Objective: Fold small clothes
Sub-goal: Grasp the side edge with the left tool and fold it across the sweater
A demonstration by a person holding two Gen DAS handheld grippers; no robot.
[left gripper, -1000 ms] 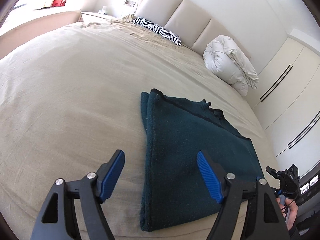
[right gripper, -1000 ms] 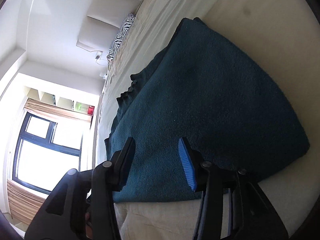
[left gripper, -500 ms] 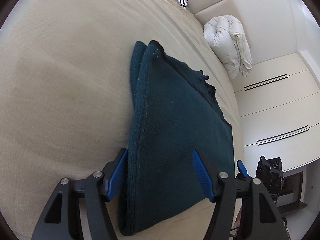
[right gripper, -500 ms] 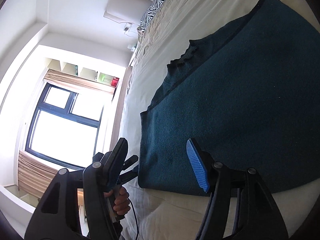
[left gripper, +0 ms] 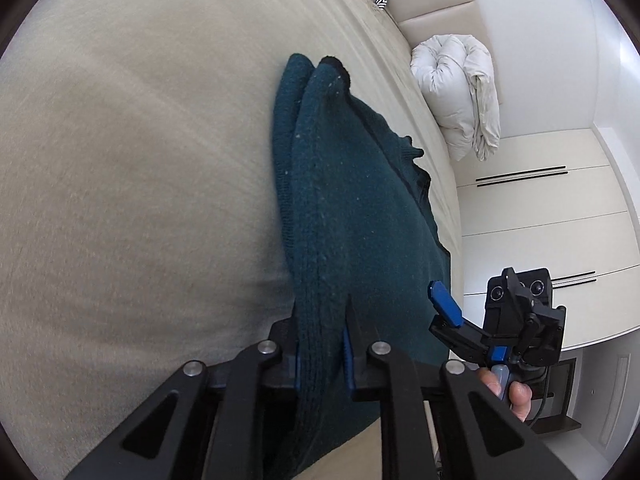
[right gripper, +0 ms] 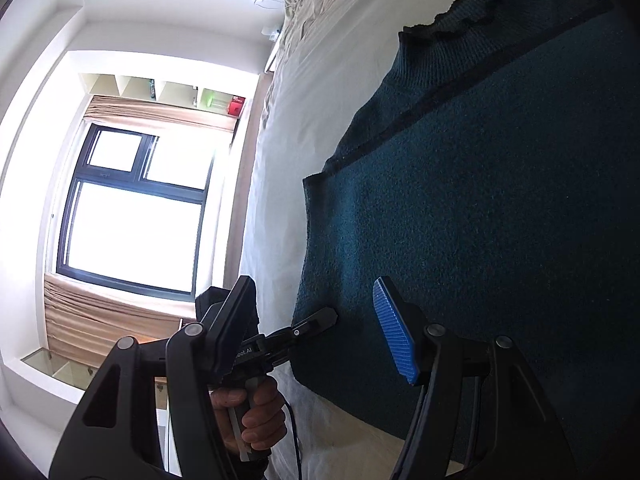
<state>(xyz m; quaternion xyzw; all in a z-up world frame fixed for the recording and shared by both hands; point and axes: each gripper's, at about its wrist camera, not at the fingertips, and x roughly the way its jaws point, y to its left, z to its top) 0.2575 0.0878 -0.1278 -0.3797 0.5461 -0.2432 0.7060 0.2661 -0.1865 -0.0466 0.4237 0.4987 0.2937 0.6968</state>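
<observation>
Dark teal garment [left gripper: 352,216] laid folded on bed [left gripper: 132,152]. Near corner clamped by left gripper [left gripper: 320,354]. Right gripper [right gripper: 316,328] held apart, above opposite edge. Risk: layers separated if lifted unevenly.

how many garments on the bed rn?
1. A dark teal knit garment, folded, lies on the beige bed, near its edge. The left tool is shut on its folded edge; the right tool is open over it. Others may lie out of view.
</observation>
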